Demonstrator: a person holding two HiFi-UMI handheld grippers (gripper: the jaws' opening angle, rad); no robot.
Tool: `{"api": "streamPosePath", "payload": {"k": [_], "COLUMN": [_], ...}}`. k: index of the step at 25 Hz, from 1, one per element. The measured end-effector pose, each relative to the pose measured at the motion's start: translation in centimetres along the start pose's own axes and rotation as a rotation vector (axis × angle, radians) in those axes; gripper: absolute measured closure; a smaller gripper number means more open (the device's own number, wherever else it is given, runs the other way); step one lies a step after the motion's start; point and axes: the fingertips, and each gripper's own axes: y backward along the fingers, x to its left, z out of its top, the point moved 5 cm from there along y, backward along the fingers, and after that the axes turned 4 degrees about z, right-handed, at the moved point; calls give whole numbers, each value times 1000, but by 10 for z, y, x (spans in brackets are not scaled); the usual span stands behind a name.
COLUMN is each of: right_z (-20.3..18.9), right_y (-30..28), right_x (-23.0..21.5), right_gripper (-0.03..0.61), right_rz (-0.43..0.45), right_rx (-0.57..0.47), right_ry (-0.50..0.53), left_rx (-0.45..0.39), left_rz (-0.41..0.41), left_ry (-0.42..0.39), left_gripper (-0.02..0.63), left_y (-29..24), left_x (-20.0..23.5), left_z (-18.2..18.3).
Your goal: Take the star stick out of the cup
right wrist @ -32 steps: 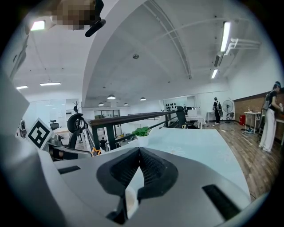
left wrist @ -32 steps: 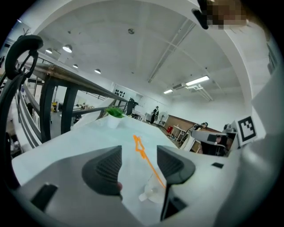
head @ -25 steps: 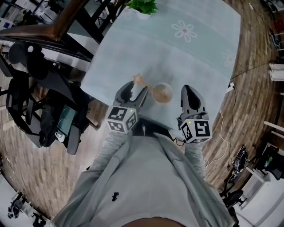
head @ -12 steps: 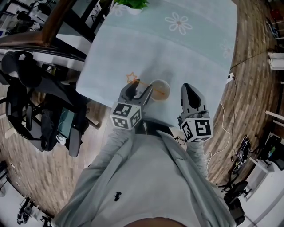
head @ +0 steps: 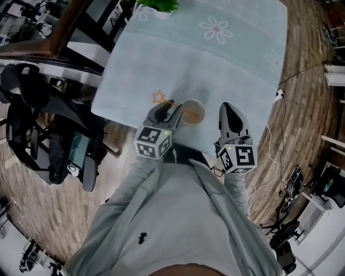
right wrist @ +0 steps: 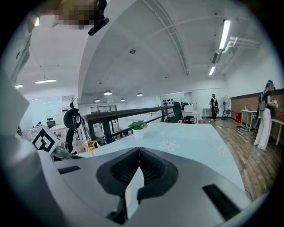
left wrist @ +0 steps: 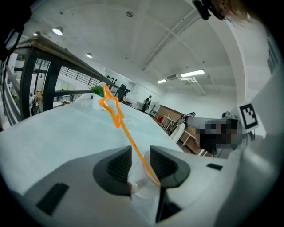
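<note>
Seen from the head view, black office chairs point(head: 32, 108) crowd the left side beside a table under a pale blue-green cloth printed with white flowers point(head: 226, 70), and a small green potted plant point(head: 158, 5) stands at its far edge. The orange star stick point(head: 158, 96) slants over the near part of the cloth. Its star-shaped outline head lies up and to the left, and its thin shaft runs down and right toward the small clear plastic cup point(head: 194, 112). The cup stands upright on the cloth near the table's near edge.

The left gripper point(head: 167, 109) has its two grey jaws clenched on the shaft, just left of the cup's rim. In the left gripper view, the shaft point(left wrist: 131, 142) passes between the ribbed pads of that gripper point(left wrist: 141, 153), with the star rising beyond them against the ceiling. Whether the stick's lower end sits inside the cup cannot be told.

Right of the cup, and apart from it, the right gripper point(head: 230, 109) points at the table. Its own view shows its jaws point(right wrist: 138, 150) pressed together at the tips with nothing between them. The same view catches the star point(right wrist: 90, 144) at far left and the plant point(right wrist: 136, 126) beyond.

Grey sleeves lead back from both marker cubes to the person's grey top point(head: 178, 226), and a wooden floor point(head: 307, 108) runs along the right.
</note>
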Motion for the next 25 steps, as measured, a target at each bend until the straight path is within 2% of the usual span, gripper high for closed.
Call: {"api": "streamPosePath", "payload": {"k": [5, 19, 25], "right_z": [1, 7, 12], "right_y": [-4, -10, -10], "right_x": [0, 2, 2], "right_gripper": [563, 563, 563], "right_rz": [6, 20, 18], "right_rx": [3, -3, -14], "right_ry": [1, 2, -1], "left_rx": [0, -17, -21], "left_rz": [-2, -94, -124], "left_ry": [8, 71, 18], "left_gripper": [543, 578, 586], "left_y": [1, 2, 0], "left_x": [0, -10, -21], "left_z": [0, 11, 20]}}
